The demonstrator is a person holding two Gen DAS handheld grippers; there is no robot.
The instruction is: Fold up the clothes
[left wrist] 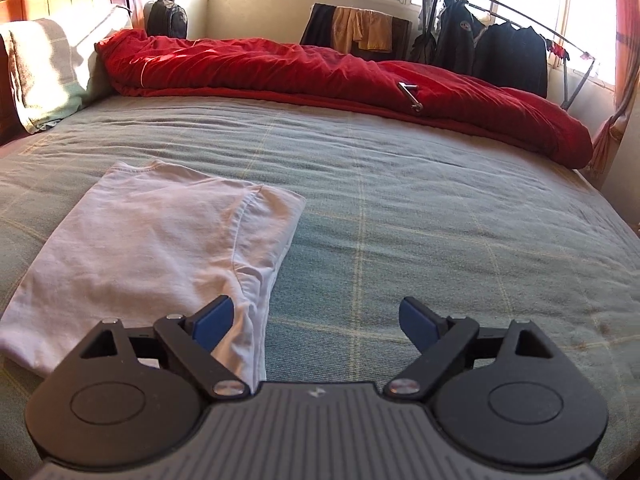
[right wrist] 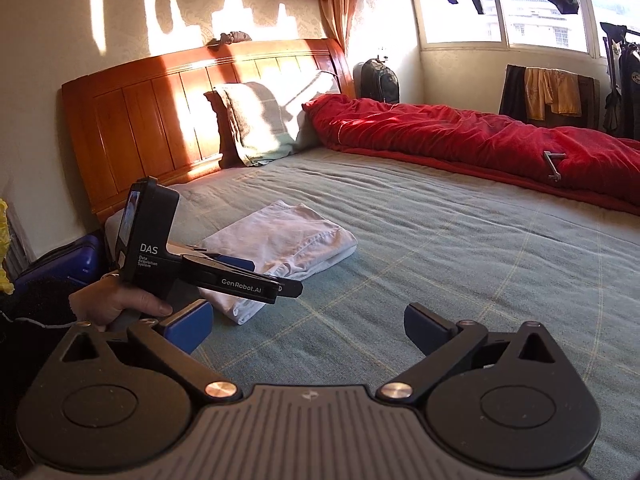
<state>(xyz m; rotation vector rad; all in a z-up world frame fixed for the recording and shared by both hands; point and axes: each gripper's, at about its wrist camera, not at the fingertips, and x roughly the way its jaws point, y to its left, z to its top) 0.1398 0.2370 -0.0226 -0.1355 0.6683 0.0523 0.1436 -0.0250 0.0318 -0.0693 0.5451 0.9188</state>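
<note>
Folded white shirt (left wrist: 148, 248) flat on green bedsheet (left wrist: 440, 208), near side of bed, toward headboard (right wrist: 160, 112). Sleeve seam up, edges roughly squared.

Left gripper (left wrist: 316, 320) low over sheet at shirt's near corner, spread wide, nothing between fingers; one blue pad (left wrist: 214, 320) over shirt's edge, contact unclear. From right wrist view, same gripper (right wrist: 288, 286) seen side-on by shirt, hand (right wrist: 120, 304) on its handle, dark sleeve behind.

Right gripper (right wrist: 308, 328) above bare sheet, well apart from shirt, fingers wide apart, empty.

Red quilt (left wrist: 340, 76) bunched along far side of bed, small metal piece (left wrist: 410, 96) lying on it. Pillow (right wrist: 260, 120) against headboard. Backpack (right wrist: 378, 80) in corner by window. Dark clothes on rack (left wrist: 500, 52) at far right; yellow cloth (left wrist: 366, 30) draped over chair.
</note>
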